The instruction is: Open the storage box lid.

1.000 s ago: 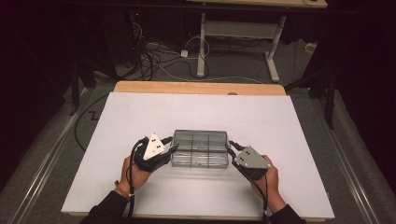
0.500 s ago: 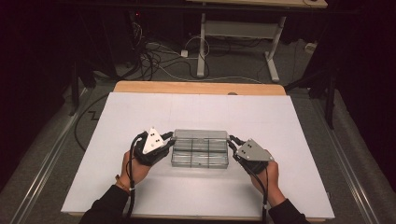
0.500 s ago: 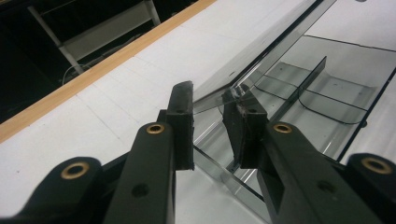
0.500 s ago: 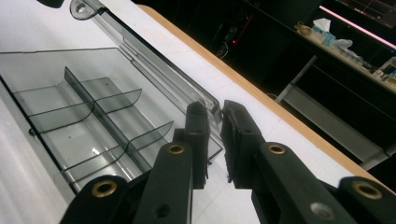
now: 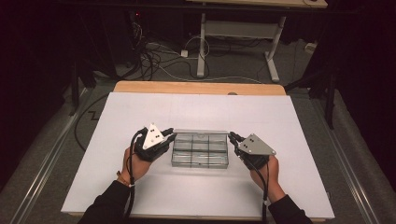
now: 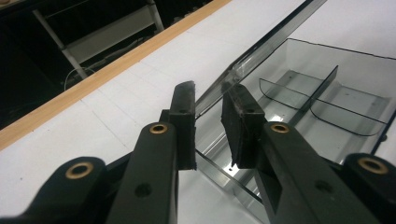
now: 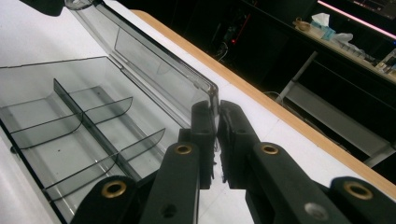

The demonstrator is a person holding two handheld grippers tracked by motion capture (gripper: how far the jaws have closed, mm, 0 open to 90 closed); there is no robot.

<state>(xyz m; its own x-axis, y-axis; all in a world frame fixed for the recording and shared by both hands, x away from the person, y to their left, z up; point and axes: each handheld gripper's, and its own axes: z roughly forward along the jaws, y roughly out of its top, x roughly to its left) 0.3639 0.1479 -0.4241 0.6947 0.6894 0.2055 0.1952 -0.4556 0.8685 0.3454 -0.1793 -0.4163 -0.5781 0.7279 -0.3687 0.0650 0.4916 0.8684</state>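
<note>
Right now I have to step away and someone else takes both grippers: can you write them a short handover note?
Left gripper: jaws have just been closing around the left end of the clear plastic hinged lid; a gap still shows, so no firm grip yet.
Right gripper: shut on the lid's right corner.
Clear plastic compartment box: near the middle of the white table, between both grippers, compartments empty.
Done: lid raised partway.
Left: probably swing it fully open or shut.
</note>
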